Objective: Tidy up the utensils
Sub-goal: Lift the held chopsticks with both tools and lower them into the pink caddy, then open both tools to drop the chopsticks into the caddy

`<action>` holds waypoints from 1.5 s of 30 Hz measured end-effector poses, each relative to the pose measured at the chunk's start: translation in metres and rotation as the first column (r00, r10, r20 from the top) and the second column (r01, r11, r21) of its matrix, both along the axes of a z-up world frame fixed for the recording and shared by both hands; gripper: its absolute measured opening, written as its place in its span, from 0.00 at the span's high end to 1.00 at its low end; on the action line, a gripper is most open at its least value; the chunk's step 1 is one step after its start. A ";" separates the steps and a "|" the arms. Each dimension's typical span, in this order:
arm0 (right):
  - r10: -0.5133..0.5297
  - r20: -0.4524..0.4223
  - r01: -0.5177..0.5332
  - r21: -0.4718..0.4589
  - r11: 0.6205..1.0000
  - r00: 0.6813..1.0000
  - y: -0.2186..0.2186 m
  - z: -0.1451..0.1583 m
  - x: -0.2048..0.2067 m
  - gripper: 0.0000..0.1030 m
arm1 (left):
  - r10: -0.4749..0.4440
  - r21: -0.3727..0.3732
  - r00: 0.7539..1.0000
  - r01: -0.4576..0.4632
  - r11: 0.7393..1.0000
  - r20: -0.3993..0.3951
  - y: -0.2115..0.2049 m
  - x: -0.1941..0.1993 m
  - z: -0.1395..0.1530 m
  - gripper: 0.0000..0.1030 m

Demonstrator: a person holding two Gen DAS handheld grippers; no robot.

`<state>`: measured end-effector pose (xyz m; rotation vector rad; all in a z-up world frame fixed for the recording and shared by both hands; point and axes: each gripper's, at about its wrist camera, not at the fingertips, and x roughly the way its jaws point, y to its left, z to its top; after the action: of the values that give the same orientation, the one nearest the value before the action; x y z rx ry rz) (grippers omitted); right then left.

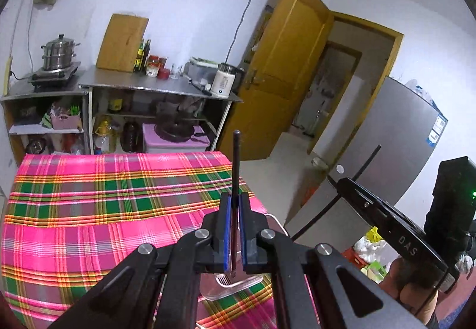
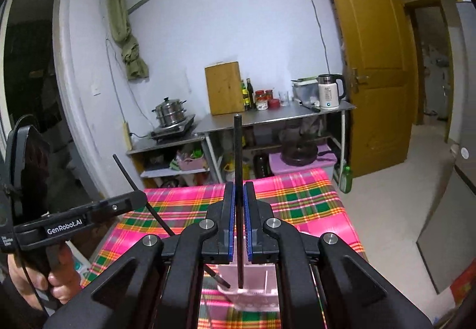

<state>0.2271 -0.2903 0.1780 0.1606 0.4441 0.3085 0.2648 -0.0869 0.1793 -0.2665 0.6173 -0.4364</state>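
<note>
Both grippers are matte black linkages with round silver pivot screws and blue-edged pads on their fingers. The left gripper carries white "GenRobot.AI" lettering and a thin black cable; the right gripper reads "DAS".

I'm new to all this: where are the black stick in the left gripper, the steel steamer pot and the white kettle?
black stick (image 1: 236, 162), left wrist view, its upper shaft.
steel steamer pot (image 2: 170, 113), right wrist view, its body.
white kettle (image 2: 328, 93), right wrist view, its white side.
</note>
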 end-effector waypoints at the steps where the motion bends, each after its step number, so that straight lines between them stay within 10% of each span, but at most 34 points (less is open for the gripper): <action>1: -0.003 -0.009 0.003 -0.002 1.000 1.000 0.001 -0.006 0.003 0.95 | -0.001 0.001 1.000 0.001 1.000 -0.009 -0.002 0.005 -0.005 0.95; 14: 0.004 -0.200 -0.005 -0.007 1.000 0.980 0.004 -0.085 0.043 0.94 | -0.016 0.042 0.995 0.020 0.999 -0.100 -0.008 0.034 -0.071 0.94; 22: -0.034 -0.169 0.029 -0.032 0.999 0.985 -0.003 -0.077 0.033 0.81 | 0.004 0.055 1.000 -0.002 0.998 -0.029 0.000 0.014 -0.052 0.71; 34: -0.026 -0.117 0.024 -0.023 0.999 0.993 -0.008 -0.063 -0.018 0.75 | 0.068 0.034 0.997 -0.070 0.997 0.038 0.042 -0.049 -0.041 0.71; 45: 0.077 -0.118 -0.081 -0.037 0.996 0.990 0.021 -0.081 -0.073 0.75 | 0.152 0.111 0.988 -0.150 0.982 -0.010 0.078 -0.117 -0.095 0.71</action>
<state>0.1543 -0.2697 0.0972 0.1205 0.5730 0.3687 0.1481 -0.0084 0.0848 -0.2104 0.6319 -0.2530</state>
